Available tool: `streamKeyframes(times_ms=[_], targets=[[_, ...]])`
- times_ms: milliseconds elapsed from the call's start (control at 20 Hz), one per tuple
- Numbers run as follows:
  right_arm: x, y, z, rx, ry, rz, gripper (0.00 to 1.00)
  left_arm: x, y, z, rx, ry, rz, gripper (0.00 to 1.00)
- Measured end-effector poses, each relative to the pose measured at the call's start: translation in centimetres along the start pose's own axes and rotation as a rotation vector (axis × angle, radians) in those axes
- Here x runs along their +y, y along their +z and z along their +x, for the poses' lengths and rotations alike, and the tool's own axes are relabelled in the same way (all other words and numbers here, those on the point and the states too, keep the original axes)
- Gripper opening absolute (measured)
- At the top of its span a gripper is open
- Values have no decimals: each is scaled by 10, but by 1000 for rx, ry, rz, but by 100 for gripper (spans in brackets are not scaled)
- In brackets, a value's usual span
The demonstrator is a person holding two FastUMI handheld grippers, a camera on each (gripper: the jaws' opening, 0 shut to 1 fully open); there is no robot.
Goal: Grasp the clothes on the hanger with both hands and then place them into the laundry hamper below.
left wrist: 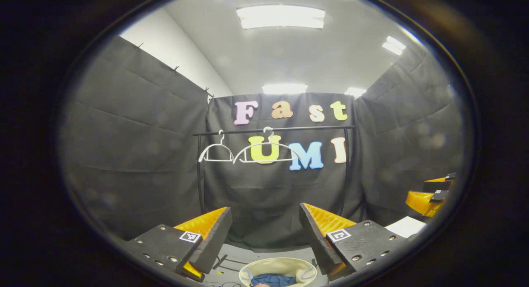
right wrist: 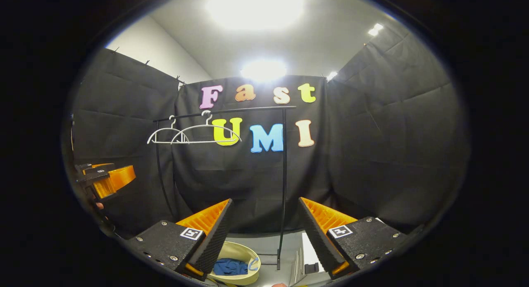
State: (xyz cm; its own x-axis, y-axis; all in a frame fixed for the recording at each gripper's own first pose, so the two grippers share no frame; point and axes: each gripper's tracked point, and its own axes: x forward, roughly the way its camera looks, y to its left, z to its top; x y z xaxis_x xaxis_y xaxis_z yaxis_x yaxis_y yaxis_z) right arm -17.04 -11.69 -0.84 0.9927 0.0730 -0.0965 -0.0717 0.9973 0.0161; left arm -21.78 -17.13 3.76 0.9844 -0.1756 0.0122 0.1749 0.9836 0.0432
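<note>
Both the left gripper (left wrist: 264, 233) and right gripper (right wrist: 264, 229) are held spread w/ nothing pinched; the clothes (left wrist: 273, 280), a blue bundle, are seen already in the laundry hamper (left wrist: 285, 265) at bottom centre of the left gripper view, while two hangers (left wrist: 244, 152) hang bare on the rail (left wrist: 272, 130) at mid-frame. The step is judged prob. the release/retreat: jaws are best kept wide and lifted straight up so no fabric is snagged or dragged over the rim. No brand or label on the garment or hamper can be read; only square marker tags (left wrist: 190, 236) are seen on the fingers.
</note>
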Motion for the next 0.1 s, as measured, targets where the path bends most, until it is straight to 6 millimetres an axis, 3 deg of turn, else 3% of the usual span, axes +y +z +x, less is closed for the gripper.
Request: streamKeyframes(times_ms=[100], targets=[[4,1,0,-2,3,3,94,4,-1,0,1,2,-3,95]])
